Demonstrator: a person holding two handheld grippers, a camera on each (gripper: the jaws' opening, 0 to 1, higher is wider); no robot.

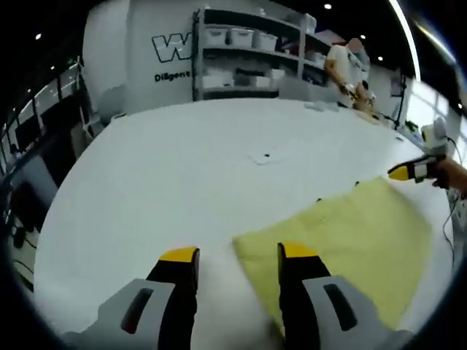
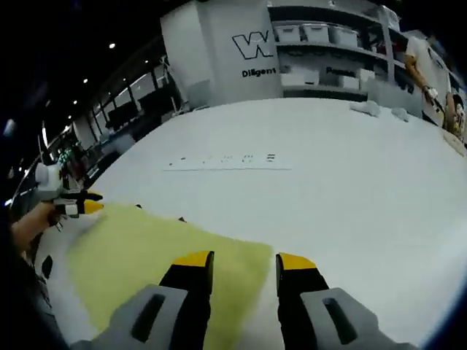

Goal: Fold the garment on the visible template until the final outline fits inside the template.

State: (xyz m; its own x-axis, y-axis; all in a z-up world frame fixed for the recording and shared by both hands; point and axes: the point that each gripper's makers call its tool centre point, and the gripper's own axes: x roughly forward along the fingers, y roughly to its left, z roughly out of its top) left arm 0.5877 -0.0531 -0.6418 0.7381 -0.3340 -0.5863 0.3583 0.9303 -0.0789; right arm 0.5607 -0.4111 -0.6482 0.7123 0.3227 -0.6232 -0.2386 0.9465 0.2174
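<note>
A pale yellow garment (image 1: 357, 237) lies flat on the white table (image 1: 190, 175) as a folded, roughly rectangular sheet. My left gripper (image 1: 239, 254) stands open at its near corner, the right-hand jaw over the cloth and the other over bare table. In the left gripper view the right gripper (image 1: 412, 171) reaches the garment's far edge from the right, held by a hand. In the right gripper view the garment (image 2: 146, 255) spreads to the left, and my right gripper (image 2: 244, 260) is open over its corner. The left gripper (image 2: 76, 205) shows at the cloth's far left edge. Small dark template marks (image 1: 319, 199) peek out beside the cloth.
White table (image 2: 328, 189) stretches far ahead, with a row of printed marks (image 2: 226, 160) on it. Shelves with bins (image 1: 248, 51) and a white wall with lettering stand behind. A person (image 1: 349, 65) works at the far right edge of the table.
</note>
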